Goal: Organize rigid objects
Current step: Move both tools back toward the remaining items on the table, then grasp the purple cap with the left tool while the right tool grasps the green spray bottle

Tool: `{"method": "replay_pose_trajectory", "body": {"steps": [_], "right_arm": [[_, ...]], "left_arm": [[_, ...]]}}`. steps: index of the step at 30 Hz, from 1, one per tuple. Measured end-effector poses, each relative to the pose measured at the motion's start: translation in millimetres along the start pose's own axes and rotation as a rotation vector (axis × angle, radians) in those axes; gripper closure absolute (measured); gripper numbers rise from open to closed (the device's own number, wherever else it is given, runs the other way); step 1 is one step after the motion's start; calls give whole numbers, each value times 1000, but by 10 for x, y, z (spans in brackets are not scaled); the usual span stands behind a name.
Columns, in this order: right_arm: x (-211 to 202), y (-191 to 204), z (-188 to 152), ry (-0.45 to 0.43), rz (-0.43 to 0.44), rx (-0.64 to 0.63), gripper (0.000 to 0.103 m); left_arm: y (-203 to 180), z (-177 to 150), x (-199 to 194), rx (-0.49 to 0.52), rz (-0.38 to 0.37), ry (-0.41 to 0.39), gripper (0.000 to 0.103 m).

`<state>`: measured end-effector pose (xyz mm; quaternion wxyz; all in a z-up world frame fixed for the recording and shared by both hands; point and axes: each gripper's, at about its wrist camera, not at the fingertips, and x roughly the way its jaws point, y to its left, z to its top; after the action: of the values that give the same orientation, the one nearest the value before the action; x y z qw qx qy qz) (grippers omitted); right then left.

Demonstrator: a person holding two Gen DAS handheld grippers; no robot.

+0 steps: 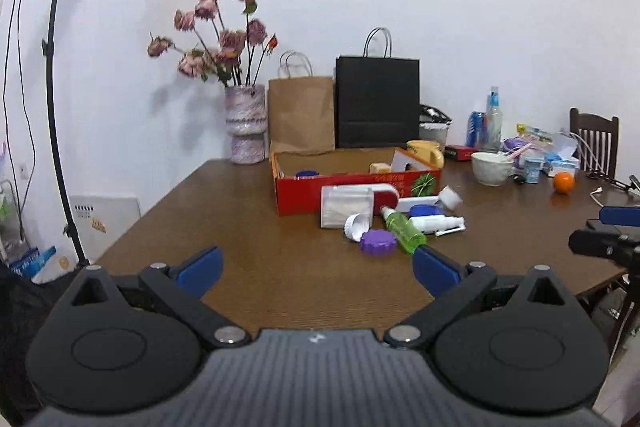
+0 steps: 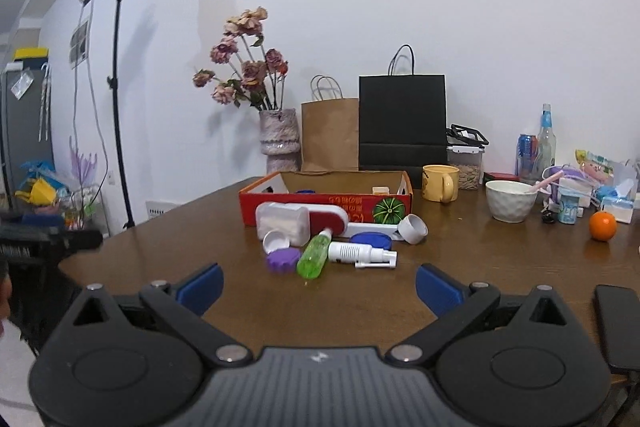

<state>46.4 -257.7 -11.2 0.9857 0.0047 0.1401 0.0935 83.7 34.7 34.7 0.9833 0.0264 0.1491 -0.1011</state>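
A red cardboard box (image 1: 312, 189) (image 2: 304, 201) sits open on the brown table. In front of it lies a pile: a clear plastic container (image 1: 346, 205) (image 2: 282, 221), a red-and-white case (image 1: 386, 195) (image 2: 330, 219), a green bottle (image 1: 404, 229) (image 2: 314, 255), a purple cap (image 1: 378, 242) (image 2: 283, 259), a white spray bottle (image 1: 438, 223) (image 2: 362, 254), a blue lid (image 1: 424, 210) (image 2: 372, 239) and white caps (image 1: 357, 225) (image 2: 413, 229). My left gripper (image 1: 318, 269) is open and empty, short of the pile. My right gripper (image 2: 320, 285) is open and empty, just before the pile.
A vase of dried flowers (image 1: 247, 123), a brown paper bag (image 1: 301, 119) and a black bag (image 1: 377, 103) stand behind the box. A yellow mug (image 2: 440, 183), white bowl (image 2: 511, 201), orange (image 2: 602, 225), bottles and packets crowd the right. A phone (image 2: 618, 323) lies near the right gripper.
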Motion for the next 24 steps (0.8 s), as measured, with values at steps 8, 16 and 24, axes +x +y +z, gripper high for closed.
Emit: {"method": "replay_pose_trajectory", "body": {"steps": [8,16,24], "right_arm": [[24,46,-41,17,1,-10,0],[213,-192,-96,35,2,31,0],[770,-606,-55,109,-11,125,1]], "left_arm": [[-168,-39,-22,55,-16,-20,0],[-73,-83,198,65,-4,124,0],[-126,-123,817,27,34,143,0]]}}
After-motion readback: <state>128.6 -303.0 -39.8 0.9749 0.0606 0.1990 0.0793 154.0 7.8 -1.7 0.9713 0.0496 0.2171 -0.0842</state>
